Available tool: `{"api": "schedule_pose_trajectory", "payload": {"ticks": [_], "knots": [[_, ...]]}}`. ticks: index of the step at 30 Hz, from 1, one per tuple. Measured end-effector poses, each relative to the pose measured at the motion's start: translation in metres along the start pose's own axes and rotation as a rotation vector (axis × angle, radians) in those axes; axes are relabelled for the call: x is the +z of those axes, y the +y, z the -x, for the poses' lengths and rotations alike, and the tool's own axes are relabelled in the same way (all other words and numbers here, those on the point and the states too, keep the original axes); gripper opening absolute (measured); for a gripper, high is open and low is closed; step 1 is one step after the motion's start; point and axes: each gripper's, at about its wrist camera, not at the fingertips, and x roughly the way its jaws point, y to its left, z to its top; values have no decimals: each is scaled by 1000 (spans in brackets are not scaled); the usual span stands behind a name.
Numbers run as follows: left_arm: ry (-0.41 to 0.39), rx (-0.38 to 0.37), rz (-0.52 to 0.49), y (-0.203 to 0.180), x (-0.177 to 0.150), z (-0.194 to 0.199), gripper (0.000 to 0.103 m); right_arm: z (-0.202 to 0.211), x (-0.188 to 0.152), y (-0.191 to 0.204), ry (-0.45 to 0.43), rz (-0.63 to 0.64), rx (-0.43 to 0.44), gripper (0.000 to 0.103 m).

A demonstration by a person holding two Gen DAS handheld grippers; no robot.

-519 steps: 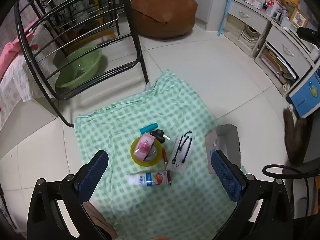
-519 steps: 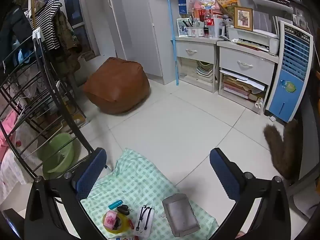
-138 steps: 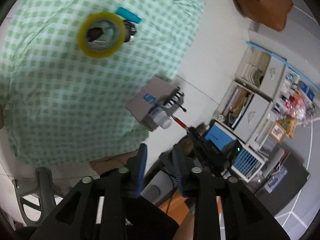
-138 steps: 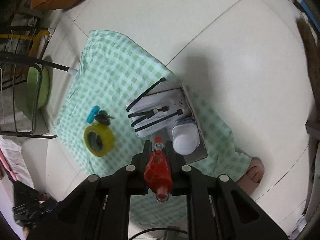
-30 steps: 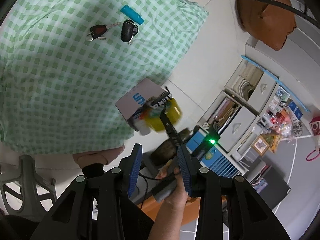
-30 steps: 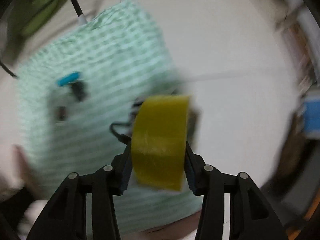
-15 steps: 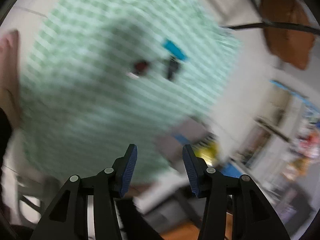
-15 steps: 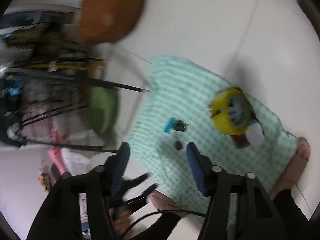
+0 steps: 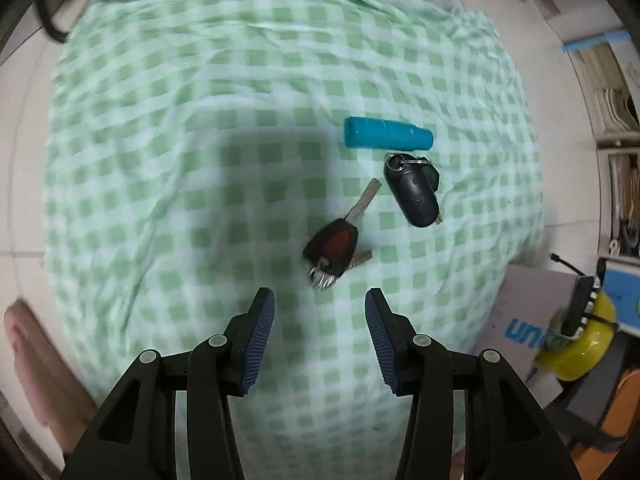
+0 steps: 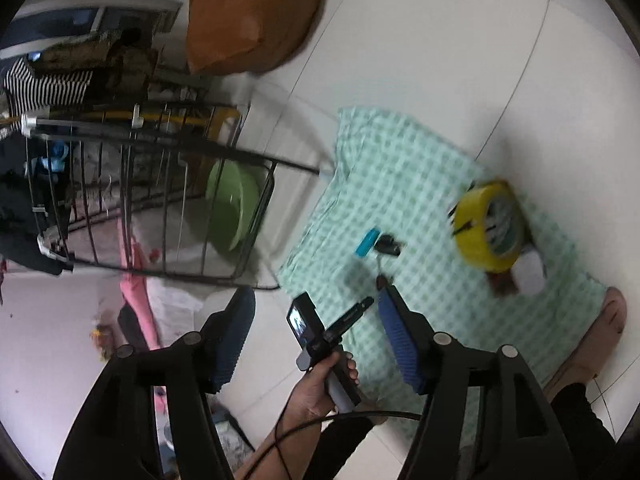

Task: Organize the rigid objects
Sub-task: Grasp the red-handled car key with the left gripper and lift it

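Observation:
In the left wrist view a red and black key [image 9: 334, 245], a black key fob [image 9: 414, 195] and a teal tube [image 9: 387, 138] lie on the green checked cloth [image 9: 200, 160]. My left gripper [image 9: 316, 334] is open and empty, hovering just short of the red key. The grey box [image 9: 524, 320] at the right edge holds the yellow tape roll [image 9: 580, 338]. In the right wrist view my right gripper [image 10: 316, 344] is open and empty, high above the floor. The tape roll [image 10: 490, 227], teal tube [image 10: 367, 242] and key fob [image 10: 388, 246] show small below it.
A black wire rack [image 10: 160, 200] with a green basin [image 10: 232, 204] stands beside the cloth. A brown beanbag [image 10: 252, 16] lies further off. The person's foot [image 10: 600, 332] rests at the cloth's edge. Shelves [image 9: 616, 120] stand at the right.
The right gripper let go of the yellow tape roll, which now sits on the box, and pulled away open. The left gripper opened and dropped close over the keys.

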Motion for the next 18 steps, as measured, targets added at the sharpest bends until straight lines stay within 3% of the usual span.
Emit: {"api": "schedule_pose_trajectory", "payload": {"ticks": [2,6,10,11,14,18], "knots": [[18,-5,-28,-4,-1,-13,45,6,3,-10,-16,-34,-2,67],[16,65,-100,-14,-3,-31,45,6,7,-23,-1,-76,0,67],[28,66,-104,-25,2,-44,45,6,7,-37,3,-135,14,67],[45,79,-101,-27,4,-49,43,6,7,-39,6,-146,17,67],[60,180,-103,-31,12,-66,18,6,7,-41,10,-156,16,67],[94,195,-114,-29,15,-70,8,7,8,-39,7,-154,18,67]]}}
